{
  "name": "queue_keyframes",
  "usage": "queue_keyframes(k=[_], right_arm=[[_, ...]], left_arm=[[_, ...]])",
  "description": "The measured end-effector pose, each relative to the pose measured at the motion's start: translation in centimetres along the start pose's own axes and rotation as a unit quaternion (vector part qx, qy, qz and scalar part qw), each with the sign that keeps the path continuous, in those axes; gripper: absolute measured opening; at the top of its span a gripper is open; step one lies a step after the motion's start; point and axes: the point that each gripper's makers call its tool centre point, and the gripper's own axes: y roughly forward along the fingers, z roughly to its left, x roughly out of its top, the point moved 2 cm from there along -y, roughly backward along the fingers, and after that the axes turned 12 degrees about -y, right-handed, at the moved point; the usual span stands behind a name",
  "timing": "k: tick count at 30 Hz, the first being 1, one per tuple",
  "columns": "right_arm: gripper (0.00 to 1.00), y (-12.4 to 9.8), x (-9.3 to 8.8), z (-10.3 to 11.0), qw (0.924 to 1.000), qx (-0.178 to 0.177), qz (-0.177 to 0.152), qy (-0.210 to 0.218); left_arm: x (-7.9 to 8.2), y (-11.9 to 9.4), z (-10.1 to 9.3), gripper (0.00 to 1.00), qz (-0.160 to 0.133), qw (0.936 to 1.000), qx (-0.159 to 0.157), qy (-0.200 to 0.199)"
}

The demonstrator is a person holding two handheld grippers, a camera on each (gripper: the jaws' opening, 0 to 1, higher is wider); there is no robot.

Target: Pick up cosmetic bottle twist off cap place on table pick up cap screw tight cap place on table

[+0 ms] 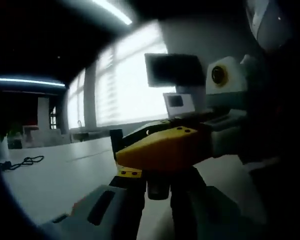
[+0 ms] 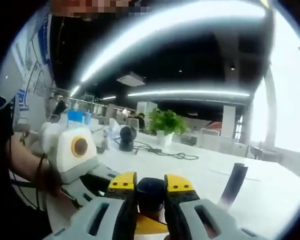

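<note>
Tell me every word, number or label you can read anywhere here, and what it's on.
None can be read.
Blue-and-white wall posters: print too blurred.
Small grey screen by the window: blank glare, no characters legible.
Black round cap between the right gripper's fingers: no label visible.

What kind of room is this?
Probably an open office: long white tables, ceiling strip lights, a potted plant, and big windows.

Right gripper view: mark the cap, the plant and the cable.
cap [image 2: 151, 191], right gripper view, its dark rounded top between the jaws
plant [image 2: 166, 121], right gripper view, its leaves
cable [image 2: 162, 150], right gripper view, mid-run on the table
</note>
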Motion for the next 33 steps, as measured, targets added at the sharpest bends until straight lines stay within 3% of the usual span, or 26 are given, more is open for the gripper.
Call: queue_keyframes(k=[9,18,23,33], right_arm=[[0.14,-0.2,-0.1,0.0,0.9997,0.023,-0.004,0.005],[0.14,-0.5,-0.1,0.4,0.9948,0.1,-0.016,0.003],[0.14,-0.8,0.0,0.9,0.9863,0.162,-0.032,-0.007],[0.14,-1.1,0.0,1.6,0.9608,0.271,-0.057,-0.009]], left_arm=[[-0.1,0.1,-0.1,0.08,0.002,0.9999,-0.005,-0.015],[-0.2,0.0,-0.5,0.08,0.004,0.9997,-0.018,-0.014],[-0.3,0.1,-0.8,0.08,0.008,0.9995,-0.029,-0.01],[-0.6,0.1,-1.4,0.08,0.019,0.9982,-0.049,-0.03]])
